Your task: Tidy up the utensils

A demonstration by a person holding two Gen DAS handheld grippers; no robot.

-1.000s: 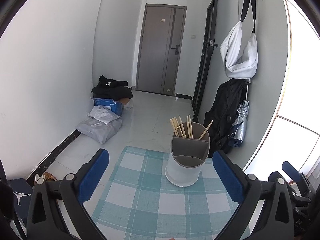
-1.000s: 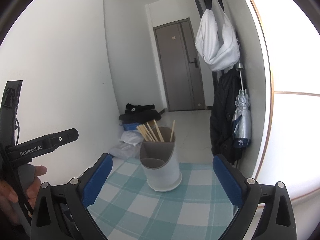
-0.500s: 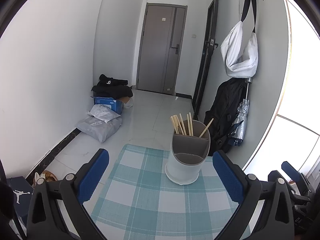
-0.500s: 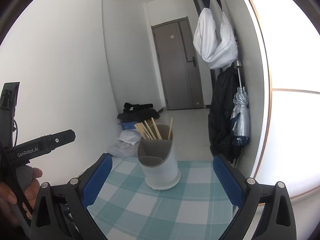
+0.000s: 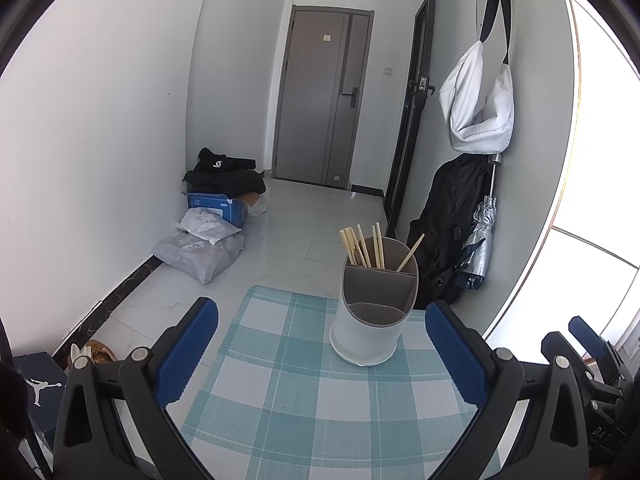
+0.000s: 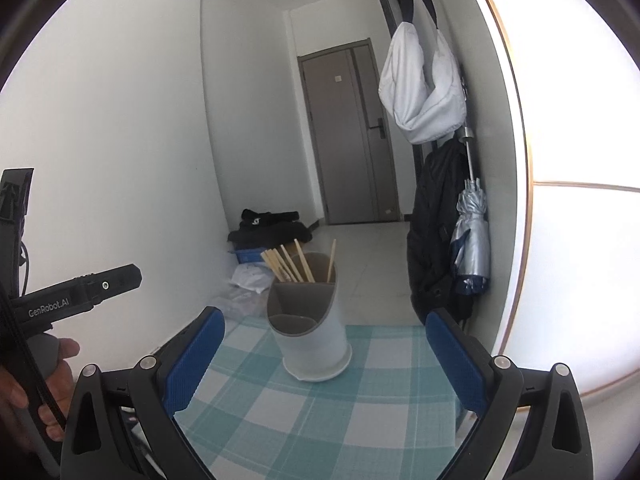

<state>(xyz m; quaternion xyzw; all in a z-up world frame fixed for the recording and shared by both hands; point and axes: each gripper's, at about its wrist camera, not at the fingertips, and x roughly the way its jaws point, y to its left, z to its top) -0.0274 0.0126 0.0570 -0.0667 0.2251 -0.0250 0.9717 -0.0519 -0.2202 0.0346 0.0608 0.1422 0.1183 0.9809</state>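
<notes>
A: Holder (image 5: 374,312) stands upright on the checked cloth (image 5: 280,380), chopsticks (image 5: 362,246) in its back compartments, leaning a bit, long axis near vertical.

B: Which way from the claws?

A: Straight ahead of both. From the left gripper (image 5: 322,354) it sits ahead, toward the right finger. From the right gripper (image 6: 324,360) it's ahead, near centre. Neither clearly nearer, I'd judge.

B: Jaws?

A: Both spread wide, nothing between them.

B: Anything hidden?

A: Front compartment looks empty, its bottom isn't visible. No loose utensils in view; near cloth is cut off by the gripper bodies. Exact chopstick count unclear.
</notes>
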